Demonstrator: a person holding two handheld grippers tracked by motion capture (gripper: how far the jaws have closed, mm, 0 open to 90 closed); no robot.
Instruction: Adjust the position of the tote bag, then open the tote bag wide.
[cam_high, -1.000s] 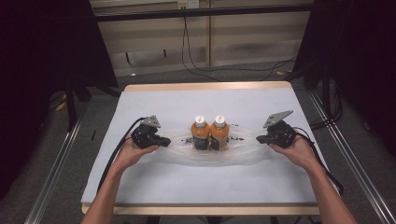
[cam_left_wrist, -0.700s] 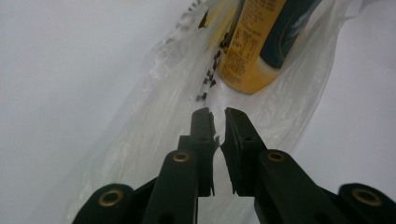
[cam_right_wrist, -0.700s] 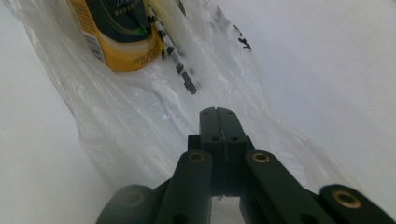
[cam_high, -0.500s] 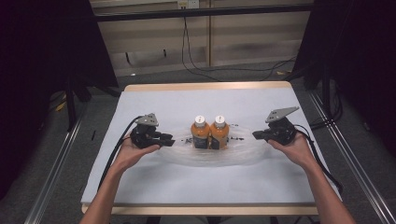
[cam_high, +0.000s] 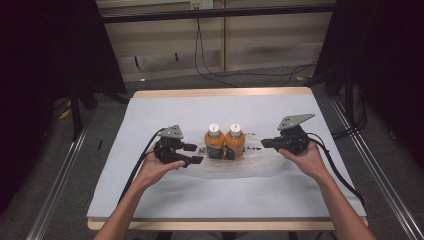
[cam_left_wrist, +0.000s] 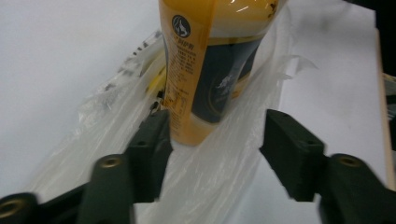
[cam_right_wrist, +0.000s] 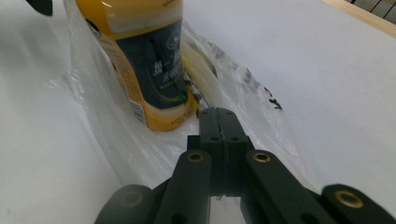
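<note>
Both grippers sit low on the white table cover (cam_high: 280, 107), one on each side of two orange bottles standing upright and touching each other near the table's middle. On the person's left, the left gripper (cam_high: 192, 154) has its jaws spread apart and has just been opening; in the left gripper view the two black jaws stand either side of the left bottle (cam_high: 214, 141) base, one pad just beside the bottle's lower edge and the other well clear, with crumpled clear plastic bag (cam_high: 235, 167) lying between them and not pinched. That bottle (cam_left_wrist: 212, 65) rises tilted in this view, yellow-orange with a dark label. The right gripper (cam_high: 265, 143) has its jaws pressed together, the pads meeting flat; in the right gripper view (cam_right_wrist: 219, 123) their tips rest at the rim of the plastic bag (cam_right_wrist: 140, 154), just beside the foot of the right bottle (cam_right_wrist: 144, 60), and whether a fold of film is caught between them cannot be told. From above, the right bottle (cam_high: 234, 140) stands between the two grippers with its white cap up, and the bag spreads flat on the cover under and in front of both bottles.
</note>
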